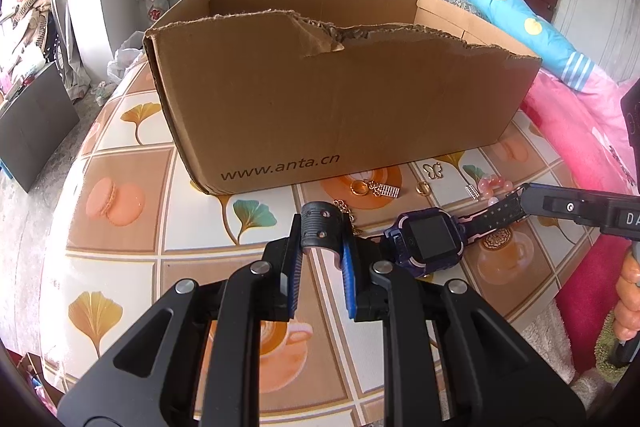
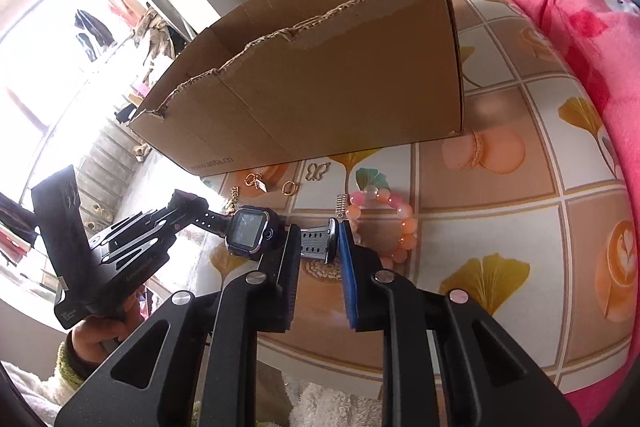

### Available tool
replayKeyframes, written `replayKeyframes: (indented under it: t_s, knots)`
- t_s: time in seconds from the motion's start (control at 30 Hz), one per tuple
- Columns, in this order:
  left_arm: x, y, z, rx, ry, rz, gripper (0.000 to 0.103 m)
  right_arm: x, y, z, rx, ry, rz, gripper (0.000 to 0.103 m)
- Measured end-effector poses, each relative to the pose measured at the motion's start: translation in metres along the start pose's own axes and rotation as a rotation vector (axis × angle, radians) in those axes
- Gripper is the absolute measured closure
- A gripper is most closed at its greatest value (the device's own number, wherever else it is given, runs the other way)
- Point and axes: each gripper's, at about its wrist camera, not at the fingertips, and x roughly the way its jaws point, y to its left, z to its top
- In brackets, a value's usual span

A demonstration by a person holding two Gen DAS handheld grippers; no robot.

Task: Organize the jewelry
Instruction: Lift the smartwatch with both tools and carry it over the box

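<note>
A purple smartwatch (image 1: pixel 430 239) with a black perforated strap is stretched between both grippers just above the tablecloth. My left gripper (image 1: pixel 321 231) is shut on one curled strap end (image 1: pixel 320 223). My right gripper (image 1: pixel 522 201) comes in from the right and is shut on the other strap end (image 2: pixel 318 245), which sits between its blue pads in the right wrist view. There the watch (image 2: pixel 250 231) shows left of my right gripper (image 2: pixel 319 239), with the left gripper (image 2: pixel 182 205) beyond it. An open cardboard box (image 1: pixel 320 99) with a torn rim stands right behind.
In front of the box lie a gold ring (image 1: pixel 359 188), an abacus charm (image 1: pixel 386 190), a second ring (image 1: pixel 423 188), a butterfly piece (image 1: pixel 433 171), a gold chain (image 1: pixel 346 211) and a pink bead bracelet (image 2: pixel 400 223). Pink bedding (image 2: pixel 580 27) borders the table on the right.
</note>
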Motion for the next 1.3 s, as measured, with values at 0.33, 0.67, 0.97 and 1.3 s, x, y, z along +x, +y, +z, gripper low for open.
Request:
replayKeyframes:
  t_s: [0.33,0.67,0.97,1.3]
  knots:
    - [0.0,0.001,0.0,-0.003,-0.001,-0.004,0.087,-0.001,0.003,-0.003,-0.002,-0.029,0.064,0.084]
    - [0.0,0.002,0.0,-0.008,0.0,-0.003,0.087,0.011,0.007,-0.001,-0.031,-0.026,-0.04,0.088]
    - [-0.007,0.003,0.002,-0.014,-0.026,-0.029,0.087,0.001,0.015,0.002,-0.077,-0.069,-0.114,0.098]
    - [-0.055,0.005,0.017,-0.032,-0.098,-0.103,0.087,-0.05,0.039,0.02,-0.134,-0.164,-0.069,0.098]
